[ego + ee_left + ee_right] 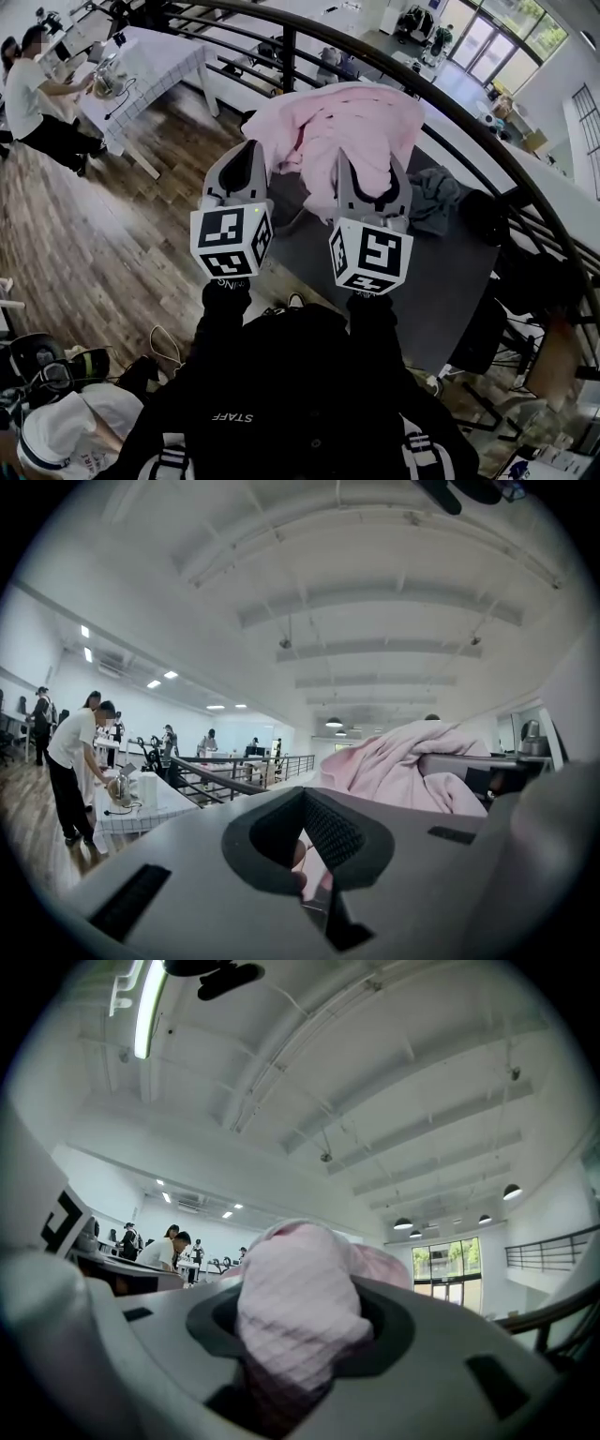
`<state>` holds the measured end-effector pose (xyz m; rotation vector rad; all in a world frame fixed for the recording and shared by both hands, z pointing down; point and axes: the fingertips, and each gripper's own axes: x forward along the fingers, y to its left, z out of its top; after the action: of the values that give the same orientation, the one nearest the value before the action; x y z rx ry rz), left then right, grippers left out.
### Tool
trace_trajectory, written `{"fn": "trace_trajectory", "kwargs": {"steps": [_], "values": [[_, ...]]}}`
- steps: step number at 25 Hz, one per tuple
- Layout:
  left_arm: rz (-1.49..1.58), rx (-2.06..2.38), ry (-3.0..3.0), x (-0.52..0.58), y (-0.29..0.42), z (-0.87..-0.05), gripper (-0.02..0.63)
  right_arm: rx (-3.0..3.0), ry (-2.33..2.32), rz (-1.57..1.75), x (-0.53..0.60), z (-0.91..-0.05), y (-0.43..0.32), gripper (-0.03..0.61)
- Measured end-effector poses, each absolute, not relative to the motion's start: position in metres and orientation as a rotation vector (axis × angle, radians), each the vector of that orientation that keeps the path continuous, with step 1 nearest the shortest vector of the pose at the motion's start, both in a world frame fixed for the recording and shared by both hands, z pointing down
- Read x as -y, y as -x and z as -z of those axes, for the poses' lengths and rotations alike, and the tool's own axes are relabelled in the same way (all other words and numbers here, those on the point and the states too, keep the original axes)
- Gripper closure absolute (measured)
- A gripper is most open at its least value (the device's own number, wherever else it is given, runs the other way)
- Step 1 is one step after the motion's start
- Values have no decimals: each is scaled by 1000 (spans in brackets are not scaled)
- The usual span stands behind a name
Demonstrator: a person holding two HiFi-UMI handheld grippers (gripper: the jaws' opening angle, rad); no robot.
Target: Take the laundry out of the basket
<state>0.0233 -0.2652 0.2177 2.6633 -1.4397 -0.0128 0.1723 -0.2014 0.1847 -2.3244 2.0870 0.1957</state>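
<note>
While aloft in jaws, pink garment (pixel 356 131).

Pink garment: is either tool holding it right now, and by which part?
Both hold it. The right tool is clamped on a thick bunched fold of the pink garment. The left tool pinches a thin edge of it.

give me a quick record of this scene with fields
left gripper: shut on an edge of the pink garment
right gripper: shut on a bunch of the same garment
pink garment: held up above the grey table
dark grey cloth: lying on the table, right of the grippers
basket: not in view
</note>
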Motion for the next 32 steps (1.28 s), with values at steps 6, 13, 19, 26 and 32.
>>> {"fn": "trace_trajectory", "kwargs": {"steps": [6,13,19,26,32], "values": [[21,1425,-2703,260,-38,-210,612,-2064,2315,-221,194,-179,-178,359],[27,1439,-2709,260,-41,-206,612,-2056,2300,-224,194,-178,-180,359],[22,1451,-2706,261,-38,-209,612,-2060,2291,-227,196,-179,-178,359],[24,1455,-2696,259,-35,-211,612,-2061,2299,-241,193,-181,-177,360],[27,1445,-2697,258,-35,-211,612,-2059,2303,-243,191,-180,-176,360]]}}
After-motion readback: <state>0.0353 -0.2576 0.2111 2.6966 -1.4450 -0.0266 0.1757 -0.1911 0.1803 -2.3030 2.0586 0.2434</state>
